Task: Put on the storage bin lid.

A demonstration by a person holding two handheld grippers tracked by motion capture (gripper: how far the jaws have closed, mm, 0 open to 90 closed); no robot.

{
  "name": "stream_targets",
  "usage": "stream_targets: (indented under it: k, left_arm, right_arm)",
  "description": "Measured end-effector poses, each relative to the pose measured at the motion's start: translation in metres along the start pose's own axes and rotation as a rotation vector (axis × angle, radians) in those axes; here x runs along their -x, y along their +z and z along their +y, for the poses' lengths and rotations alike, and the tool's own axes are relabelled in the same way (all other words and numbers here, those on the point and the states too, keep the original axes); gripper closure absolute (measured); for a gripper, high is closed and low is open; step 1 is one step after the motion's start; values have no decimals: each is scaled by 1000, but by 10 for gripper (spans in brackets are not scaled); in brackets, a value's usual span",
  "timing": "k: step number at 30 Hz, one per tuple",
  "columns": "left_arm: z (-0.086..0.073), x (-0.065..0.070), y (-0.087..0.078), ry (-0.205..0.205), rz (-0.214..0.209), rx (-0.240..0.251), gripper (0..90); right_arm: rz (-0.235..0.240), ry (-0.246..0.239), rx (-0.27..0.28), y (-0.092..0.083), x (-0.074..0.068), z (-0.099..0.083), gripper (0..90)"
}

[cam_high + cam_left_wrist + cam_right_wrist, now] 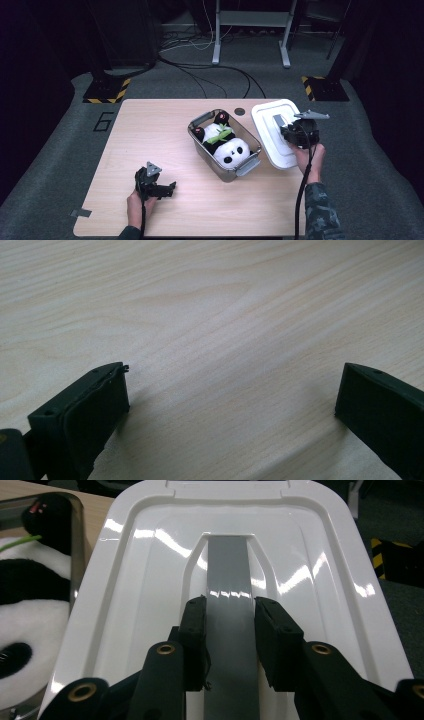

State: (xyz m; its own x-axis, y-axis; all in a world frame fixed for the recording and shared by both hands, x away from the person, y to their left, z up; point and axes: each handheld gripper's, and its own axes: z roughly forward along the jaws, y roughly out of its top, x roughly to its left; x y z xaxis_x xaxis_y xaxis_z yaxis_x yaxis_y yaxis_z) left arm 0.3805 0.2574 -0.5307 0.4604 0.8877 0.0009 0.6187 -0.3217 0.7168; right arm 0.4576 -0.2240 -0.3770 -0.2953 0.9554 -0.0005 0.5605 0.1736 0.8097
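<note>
- White lid (272,131): lies at the 3 o'clock side of the worktop (150,130) in the high view, its right part overhanging the worktop edge. A grey handle strip (227,610) runs along its centre recess.
- Right claw (229,630): jaws closed in on the grey handle strip, one pad on each side of it, both touching. In the high view the right claw (292,131) sits over the lid, held by the person's right hand (309,157).
- Metal container (200,145): stands near the worktop centre, just beside the lid at its 9 o'clock side, set at an angle. Grey handles at both short ends.
- Panda plush toy (226,142): lies inside the container, with a green leaf on its chest. It also appears at the left edge of the right gripper view (30,610).
- Left claw (230,405): jaws spread wide, nothing between them, over bare wood grain. In the high view the left claw (167,190) is at 7 o'clock on the worktop, well apart from the container, held by the left hand (135,205).
- Small dark disc (240,111): on the worktop at 12 o'clock from the container.
</note>
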Motion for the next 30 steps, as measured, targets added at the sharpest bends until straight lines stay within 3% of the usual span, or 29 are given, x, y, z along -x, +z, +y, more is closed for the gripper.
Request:
stream_targets:
  k: [14,30]
  left_arm:
    - [0,-1,0,9,-2,-6,1]
    - [0,-1,0,12,-2,-9,1]
  right_arm:
    - [121,-69,24,3,-40,27,669]
    - [223,-129,27,10,-83,51,668]
